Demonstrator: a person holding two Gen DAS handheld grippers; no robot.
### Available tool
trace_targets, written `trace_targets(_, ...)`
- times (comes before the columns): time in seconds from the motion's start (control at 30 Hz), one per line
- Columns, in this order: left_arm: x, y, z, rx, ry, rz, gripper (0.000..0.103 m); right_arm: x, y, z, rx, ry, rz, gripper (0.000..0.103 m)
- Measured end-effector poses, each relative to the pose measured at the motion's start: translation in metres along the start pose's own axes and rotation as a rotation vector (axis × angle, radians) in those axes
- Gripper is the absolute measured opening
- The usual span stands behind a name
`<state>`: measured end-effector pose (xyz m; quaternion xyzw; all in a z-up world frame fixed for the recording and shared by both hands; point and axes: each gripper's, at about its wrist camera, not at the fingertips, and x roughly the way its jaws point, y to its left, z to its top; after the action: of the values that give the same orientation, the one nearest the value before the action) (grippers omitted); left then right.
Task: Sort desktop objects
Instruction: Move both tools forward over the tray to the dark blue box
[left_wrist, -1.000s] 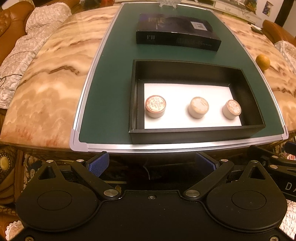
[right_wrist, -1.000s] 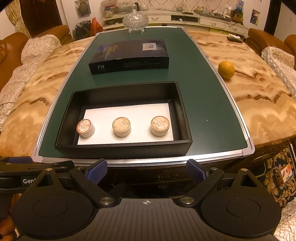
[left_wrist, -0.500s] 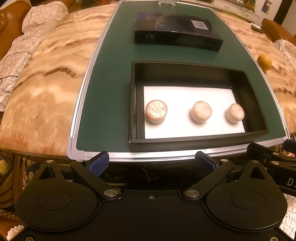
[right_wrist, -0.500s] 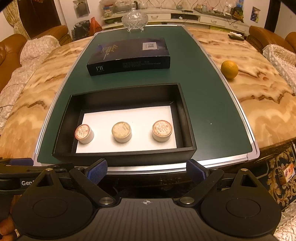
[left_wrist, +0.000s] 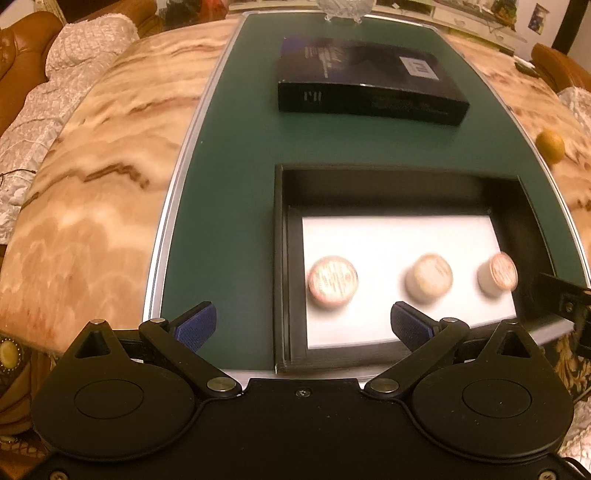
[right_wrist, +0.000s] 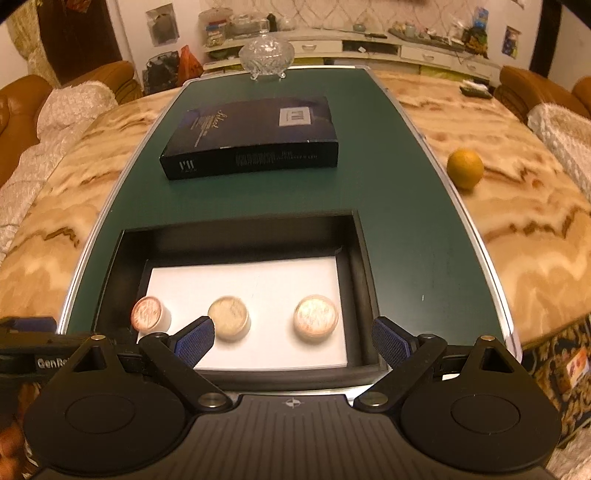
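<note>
Both grippers have pushed in over the near edge of the table since the earlier frames, and the black tray (right_wrist: 364, 258) now sits right under their tips where before it lay well ahead of them. Left gripper (left_wrist: 301, 325) comes in with its blue pads spread wide, nothing between them, hovering over the tray's near left corner. Right gripper (right_wrist: 291, 341) is the same story, jaws apart and empty, poised above the tray's front wall. Inside the tray, on the white liner (right_wrist: 258, 280), three small round tubs stand in a row near the front: a pink-topped tub (right_wrist: 150, 314) on the left of the right wrist view, a pale tub (right_wrist: 228, 317) in the middle, and another pink-topped tub (right_wrist: 316, 315) on the right, all apart from one another and upright as far as the blur allows. Further back on the green mat (right_wrist: 399, 221) lies a dark flat box (right_wrist: 255, 138), closed and untouched, with a glass dish (right_wrist: 266, 55) at the far end. An orange (right_wrist: 464, 168) rests off the mat on the marble tabletop (right_wrist: 517, 206), well apart from everything. By my reading the sorting has barely begun or is between picks: neither tool holds anything, and the tubs, the box and the orange all wait to be dealt with.
</note>
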<state>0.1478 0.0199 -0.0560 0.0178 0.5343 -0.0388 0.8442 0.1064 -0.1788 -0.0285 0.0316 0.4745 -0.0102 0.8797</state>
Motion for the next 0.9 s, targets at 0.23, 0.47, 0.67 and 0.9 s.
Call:
trace_targets(0.23, 0.015, 0.005, 0.038, -0.009, -0.026, -0.034, 0.102, 0.018, -0.008, 0.032, -0.052, -0.047, -0.009, 0.095)
trace_targets(0.47, 0.044, -0.01, 0.077, 0.074, -0.093, 0.079, 0.102, 0.046, -0.029, 0.068, -0.02, -0.115, 0.024, 0.095)
trace_targets(0.67, 0.065, -0.016, 0.112, 0.106, -0.099, 0.107, 0.102, 0.073, -0.038, 0.099, -0.062, -0.141, 0.001, 0.098)
trace_targets(0.9, 0.083, -0.004, 0.158, 0.038, -0.117, 0.034, 0.102, 0.105, -0.046, 0.139, -0.085, -0.103, -0.036, 0.098)
